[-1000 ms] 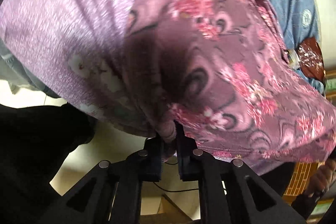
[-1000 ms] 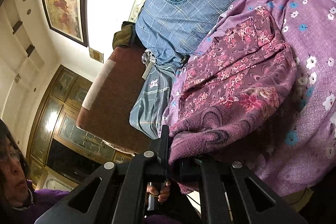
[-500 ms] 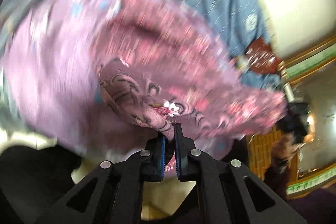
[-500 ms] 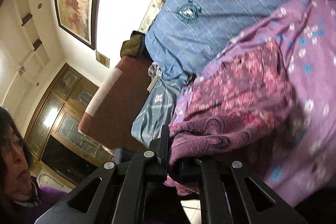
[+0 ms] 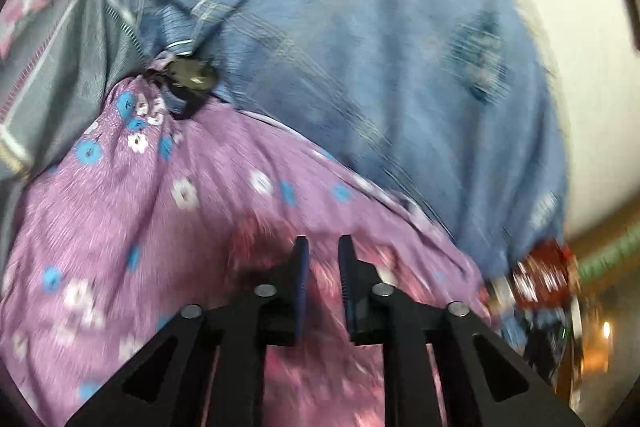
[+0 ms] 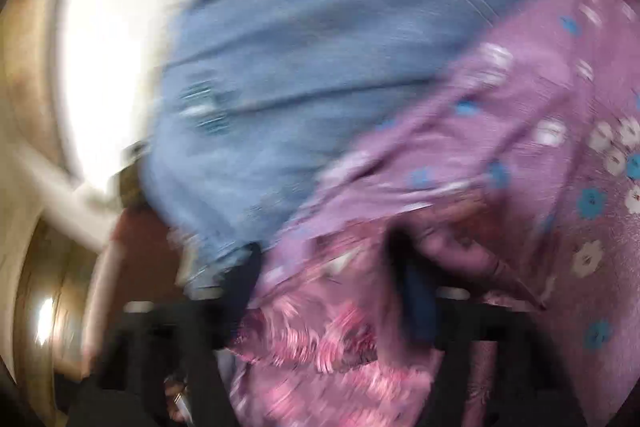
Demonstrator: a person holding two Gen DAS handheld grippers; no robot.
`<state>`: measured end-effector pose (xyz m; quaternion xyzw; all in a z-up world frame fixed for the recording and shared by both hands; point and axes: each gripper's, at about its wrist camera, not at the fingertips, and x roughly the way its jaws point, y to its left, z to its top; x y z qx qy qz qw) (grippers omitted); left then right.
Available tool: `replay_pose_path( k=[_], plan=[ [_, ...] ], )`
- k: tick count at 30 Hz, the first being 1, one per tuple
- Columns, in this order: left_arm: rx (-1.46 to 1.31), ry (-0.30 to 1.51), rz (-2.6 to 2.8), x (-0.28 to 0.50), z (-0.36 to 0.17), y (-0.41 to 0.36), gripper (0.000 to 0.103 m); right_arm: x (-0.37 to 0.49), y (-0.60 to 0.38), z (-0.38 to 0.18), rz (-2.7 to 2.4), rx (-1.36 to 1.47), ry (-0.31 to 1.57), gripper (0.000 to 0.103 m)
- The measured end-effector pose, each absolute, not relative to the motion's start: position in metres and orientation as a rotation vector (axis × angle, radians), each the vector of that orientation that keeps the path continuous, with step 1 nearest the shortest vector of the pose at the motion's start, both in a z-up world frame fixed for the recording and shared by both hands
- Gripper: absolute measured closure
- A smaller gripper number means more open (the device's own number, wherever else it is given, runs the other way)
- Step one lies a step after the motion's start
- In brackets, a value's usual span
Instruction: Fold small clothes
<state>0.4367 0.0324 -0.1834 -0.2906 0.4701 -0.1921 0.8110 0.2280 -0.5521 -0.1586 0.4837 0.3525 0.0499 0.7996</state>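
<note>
The maroon garment with pink flowers [image 5: 256,247] lies on the purple flowered sheet [image 5: 180,195], just under and behind my left gripper [image 5: 322,251]. The left jaws are opening, with a narrow gap between the blue pads, and I see no cloth pinched in it. In the blurred right wrist view the same garment [image 6: 340,339] lies bunched between the fingers of my right gripper [image 6: 328,287]. Those jaws are opening wide and their pads stand clear of the cloth. The sheet [image 6: 540,107] runs on to the right.
A big blue plaid quilt [image 5: 360,47] is heaped beyond the sheet and also fills the upper right wrist view [image 6: 300,27]. Grey-blue cloth [image 5: 60,47] lies at the left, with a dark round object [image 5: 192,77] at the sheet's corner. A red item [image 5: 540,271] sits at the right.
Both grippers held the maroon garment up, then swung forward over the bed. Their jaws have come apart and the garment now rests on the purple sheet.
</note>
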Motion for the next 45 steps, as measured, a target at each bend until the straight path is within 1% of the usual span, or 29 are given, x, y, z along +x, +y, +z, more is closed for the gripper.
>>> replay_pose_path(
  k=[2,3,5,6,8,9,12,13,14,16,18,20,21,22,23,24,25,26,28,29,31,34,36,38,39,40,41,42,45],
  plan=[
    [-0.678,0.947,-0.314,0.432,-0.196,0.042,0.088,0.230,-0.562,-0.185,0.043,1.109,0.735,0.028],
    [-0.714,0.901,-0.301,0.423,-0.196,0.045,0.084,0.226,-0.564,-0.194,0.032,1.138,0.722,0.028],
    [-0.763,0.786,-0.280,0.393,-0.193,0.050,0.067,0.217,-0.558,-0.195,0.031,1.087,0.709,0.028],
    [-0.730,0.792,-0.276,0.381,-0.188,0.044,0.053,0.214,-0.550,-0.190,0.051,1.024,0.720,0.029],
    [-0.686,0.839,-0.318,0.367,-0.181,0.032,0.052,0.208,-0.523,-0.178,0.153,0.902,0.766,0.043],
    [-0.686,0.826,-0.376,0.358,-0.174,0.024,0.051,0.204,-0.510,-0.174,0.200,0.857,0.788,0.054],
    [-0.511,0.838,-0.441,0.342,-0.172,-0.001,0.045,0.193,-0.463,-0.170,0.302,0.695,0.892,0.063],
    [-0.447,0.861,-0.430,0.343,-0.180,-0.007,0.045,0.193,-0.450,-0.175,0.312,0.642,0.948,0.067],
    [-0.418,0.907,-0.400,0.346,-0.193,-0.008,0.046,0.195,-0.438,-0.182,0.315,0.583,1.005,0.068],
    [-0.503,0.975,-0.352,0.359,-0.212,0.003,0.046,0.203,-0.417,-0.193,0.324,0.477,1.093,0.072],
    [-0.592,1.004,-0.280,0.373,-0.230,0.020,0.046,0.222,-0.400,-0.204,0.323,0.422,1.161,0.073],
    [-0.566,1.053,-0.202,0.383,-0.243,0.026,0.046,0.252,-0.391,-0.208,0.307,0.386,1.177,0.075],
    [-0.566,1.078,-0.172,0.387,-0.251,0.031,0.046,0.274,-0.388,-0.207,0.294,0.358,1.174,0.079],
    [-0.582,1.088,-0.157,0.389,-0.255,0.033,0.046,0.291,-0.389,-0.202,0.274,0.339,1.156,0.084],
    [-0.605,1.091,-0.145,0.390,-0.257,0.037,0.046,0.313,-0.394,-0.192,0.232,0.344,1.100,0.084],
    [-0.623,1.087,-0.143,0.392,-0.257,0.040,0.046,0.327,-0.402,-0.181,0.190,0.380,1.031,0.084],
    [-0.624,1.083,-0.140,0.392,-0.254,0.042,0.046,0.337,-0.416,-0.167,0.142,0.453,0.931,0.079],
    [-0.620,1.072,-0.140,0.389,-0.249,0.045,0.046,0.342,-0.429,-0.151,0.098,0.548,0.828,0.079],
    [-0.616,1.057,-0.133,0.386,-0.245,0.047,0.046,0.338,-0.428,-0.133,0.138,0.606,0.764,0.078],
    [-0.614,1.051,-0.126,0.384,-0.242,0.049,0.046,0.335,-0.414,-0.126,0.192,0.574,0.768,0.078],
    [-0.597,1.045,-0.105,0.378,-0.240,0.045,0.046,0.323,-0.373,-0.129,0.326,0.493,0.864,0.079],
    [-0.596,1.069,-0.085,0.373,-0.241,0.049,0.047,0.306,-0.319,-0.152,0.525,0.486,1.039,0.082],
    [-0.625,1.072,-0.102,0.373,-0.242,0.053,0.047,0.295,-0.294,-0.159,0.557,0.430,1.058,0.082],
    [-0.649,1.060,-0.112,0.376,-0.242,0.058,0.047,0.294,-0.283,-0.153,0.548,0.428,1.004,0.078],
    [-0.660,1.054,-0.110,0.377,-0.241,0.061,0.047,0.299,-0.280,-0.146,0.518,0.429,0.973,0.073],
    [-0.666,1.055,-0.104,0.378,-0.242,0.063,0.047,0.305,-0.278,-0.140,0.494,0.423,0.955,0.051],
    [-0.671,1.061,-0.099,0.378,-0.242,0.065,0.047,0.314,-0.275,-0.136,0.488,0.421,0.951,0.037],
    [-0.673,1.068,-0.101,0.378,-0.243,0.064,0.047,0.324,-0.272,-0.137,0.486,0.403,0.961,0.014],
    [-0.649,1.099,-0.123,0.380,-0.245,0.058,0.047,0.359,-0.266,-0.150,0.394,0.294,1.012,0.014]
  ],
)
